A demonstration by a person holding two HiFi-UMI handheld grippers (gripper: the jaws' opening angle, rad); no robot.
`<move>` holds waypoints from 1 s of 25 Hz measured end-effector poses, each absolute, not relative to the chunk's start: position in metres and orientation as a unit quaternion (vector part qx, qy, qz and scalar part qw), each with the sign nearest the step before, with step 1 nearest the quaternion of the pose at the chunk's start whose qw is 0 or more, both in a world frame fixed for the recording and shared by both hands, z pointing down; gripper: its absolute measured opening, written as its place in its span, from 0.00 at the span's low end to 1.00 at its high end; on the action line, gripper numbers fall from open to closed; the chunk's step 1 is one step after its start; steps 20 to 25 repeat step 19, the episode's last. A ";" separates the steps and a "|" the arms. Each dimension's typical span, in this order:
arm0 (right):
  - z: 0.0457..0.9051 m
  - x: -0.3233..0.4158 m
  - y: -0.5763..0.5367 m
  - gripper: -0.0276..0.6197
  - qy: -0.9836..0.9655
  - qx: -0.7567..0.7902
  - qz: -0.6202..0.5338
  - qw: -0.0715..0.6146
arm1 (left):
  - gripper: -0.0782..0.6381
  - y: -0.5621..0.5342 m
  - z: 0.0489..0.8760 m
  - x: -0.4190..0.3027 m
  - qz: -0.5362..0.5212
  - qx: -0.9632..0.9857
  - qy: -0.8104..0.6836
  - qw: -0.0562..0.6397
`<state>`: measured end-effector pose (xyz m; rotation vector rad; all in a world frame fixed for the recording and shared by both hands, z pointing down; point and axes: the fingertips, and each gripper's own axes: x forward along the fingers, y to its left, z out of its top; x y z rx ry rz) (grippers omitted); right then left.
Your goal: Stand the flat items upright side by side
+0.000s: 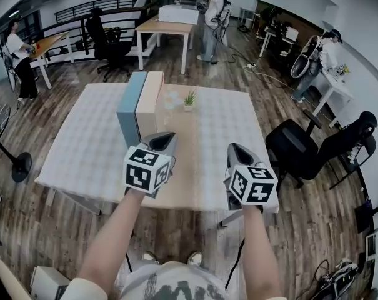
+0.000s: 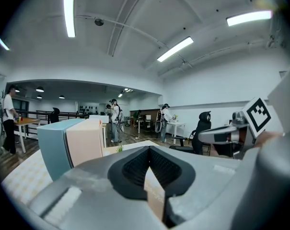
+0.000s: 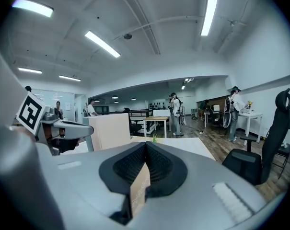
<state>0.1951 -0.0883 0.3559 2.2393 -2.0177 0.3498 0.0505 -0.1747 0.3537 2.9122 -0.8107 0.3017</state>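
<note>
Holding left gripper (image 1: 163, 137) and right gripper (image 1: 234, 149) above the near edge of the table (image 1: 82, 155), side by side and well apart, both pointing away across it and tilting slightly down. Gripping each one in a hand just behind its marker cube: left cube (image 1: 147, 169), right cube (image 1: 252, 185).

Reading left jaws in the left gripper view as clenched, tips meeting, grasping nothing. Showing only a sliver of tan table surface through the gap behind the tips. Reading the same in the right gripper view: jaws pressed together, empty.

Seeing blue flat item (image 1: 131, 105) and peach flat item (image 1: 149, 99) standing upright on the table, left of its middle, directly ahead of the left gripper. Sitting broad face to broad face, touching or very nearly so, blue on the left and peach on the right, top edges roughly level. Touching neither item with either gripper, with both grippers sitting clear of them on the person's side.

Spotting a small potted plant (image 1: 189, 99) just right of the peach item, apart from it, toward the far edge. Seeing pale checked covering on both sides of the table, with a bare tan strip running down the middle.

Noting a black office chair (image 1: 301, 152) on the wood floor right of the table, and people standing at desks well behind it.
</note>
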 end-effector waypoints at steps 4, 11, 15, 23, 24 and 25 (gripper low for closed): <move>0.352 0.207 -0.082 0.04 -0.660 0.741 0.106 0.056 | 0.12 -0.176 0.352 0.057 0.099 0.956 -0.269 0.057; 0.352 0.216 -0.078 0.04 -0.657 0.745 0.106 0.048 | 0.12 -0.175 0.353 0.069 0.104 0.958 -0.260 0.057; 0.352 0.216 -0.077 0.04 -0.654 0.747 0.107 0.046 | 0.12 -0.176 0.356 0.069 0.107 0.959 -0.255 0.060; 0.351 0.210 -0.077 0.04 -0.655 0.746 0.109 0.044 | 0.12 -0.175 0.355 0.065 0.109 0.959 -0.253 0.064; 0.351 0.210 -0.077 0.04 -0.655 0.746 0.109 0.044 | 0.12 -0.175 0.355 0.065 0.109 0.959 -0.253 0.064; 0.351 0.210 -0.077 0.04 -0.655 0.746 0.109 0.044 | 0.12 -0.175 0.355 0.065 0.109 0.959 -0.253 0.064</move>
